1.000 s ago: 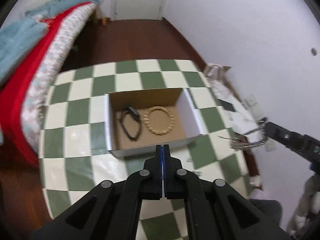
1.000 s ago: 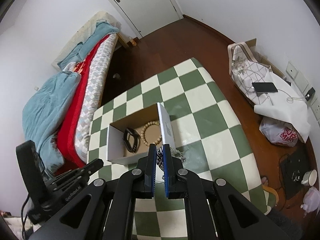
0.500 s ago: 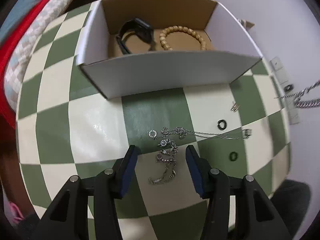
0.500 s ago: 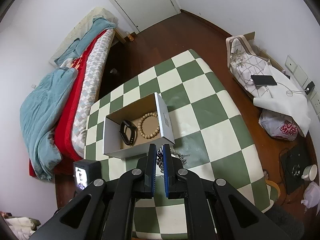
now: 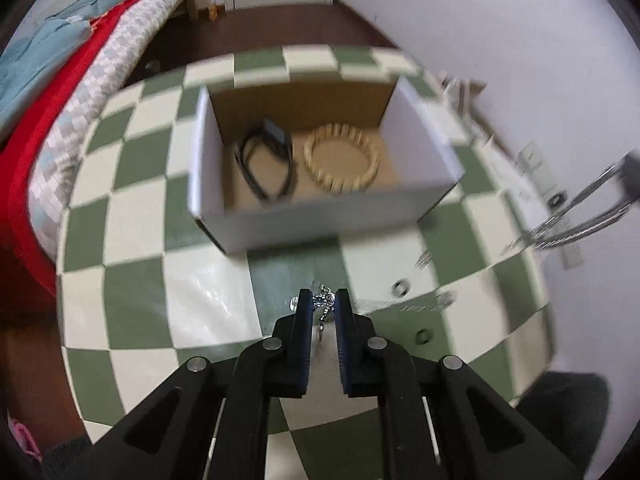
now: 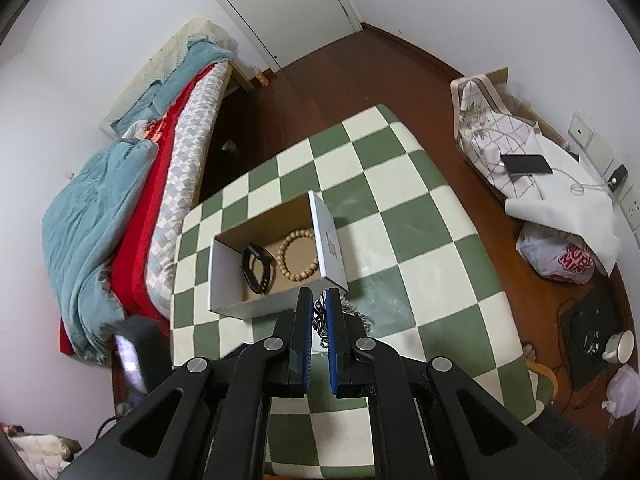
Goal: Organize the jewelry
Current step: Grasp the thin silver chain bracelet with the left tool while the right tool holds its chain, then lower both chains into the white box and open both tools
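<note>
Left gripper [image 5: 324, 304] is clamped on a silver bracelet [image 5: 322, 305] at frame centre, below the white box [image 5: 320, 220]; only this view shows small rings [image 5: 401, 288]. Right gripper [image 6: 319, 312] pinches a chain [image 6: 319, 318], over the box's lower right corner.

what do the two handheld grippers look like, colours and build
Both match: the left gripper and right gripper are matte black plastic linkages with triangular cut-outs and round silver pivot pins. Each has two flat, narrow fingers lined with blue pads on the inner faces. No cables, markings or sleeves show.
</note>
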`<state>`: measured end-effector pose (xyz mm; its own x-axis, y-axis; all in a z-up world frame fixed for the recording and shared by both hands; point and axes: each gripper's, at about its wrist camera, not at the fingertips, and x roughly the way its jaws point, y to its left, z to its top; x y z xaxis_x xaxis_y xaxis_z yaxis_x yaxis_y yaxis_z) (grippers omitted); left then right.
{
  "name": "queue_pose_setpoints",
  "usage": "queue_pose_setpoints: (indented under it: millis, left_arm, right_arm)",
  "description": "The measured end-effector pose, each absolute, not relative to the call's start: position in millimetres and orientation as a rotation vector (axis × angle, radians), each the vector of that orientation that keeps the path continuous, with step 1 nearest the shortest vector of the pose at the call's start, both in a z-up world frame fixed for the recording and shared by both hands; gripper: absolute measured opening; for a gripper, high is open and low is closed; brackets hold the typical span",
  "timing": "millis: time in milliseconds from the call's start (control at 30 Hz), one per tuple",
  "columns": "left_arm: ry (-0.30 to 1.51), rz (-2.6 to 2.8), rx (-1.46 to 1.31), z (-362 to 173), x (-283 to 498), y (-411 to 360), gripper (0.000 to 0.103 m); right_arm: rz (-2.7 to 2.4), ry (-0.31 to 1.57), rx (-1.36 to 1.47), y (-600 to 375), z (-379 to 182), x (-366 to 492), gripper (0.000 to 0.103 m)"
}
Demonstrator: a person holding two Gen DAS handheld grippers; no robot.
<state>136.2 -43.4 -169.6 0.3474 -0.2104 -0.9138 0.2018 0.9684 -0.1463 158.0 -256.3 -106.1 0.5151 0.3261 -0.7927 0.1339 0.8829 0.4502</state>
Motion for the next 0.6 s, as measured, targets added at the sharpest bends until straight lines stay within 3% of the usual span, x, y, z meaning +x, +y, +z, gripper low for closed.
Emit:
queue_pose_setpoints:
  millis: [400, 600]
  left_arm:
    - [0.999, -0.335, -0.132, -58, 177, -23, 0.008]
    - [1.009, -0.307, -0.115, -59, 203, -18, 0.008]
  right_arm:
    - [0.213, 0.981, 0.464, -232, -65, 184, 0.007]
    - [0.259, 1.032, 0.391, -198, -74, 215, 0.007]
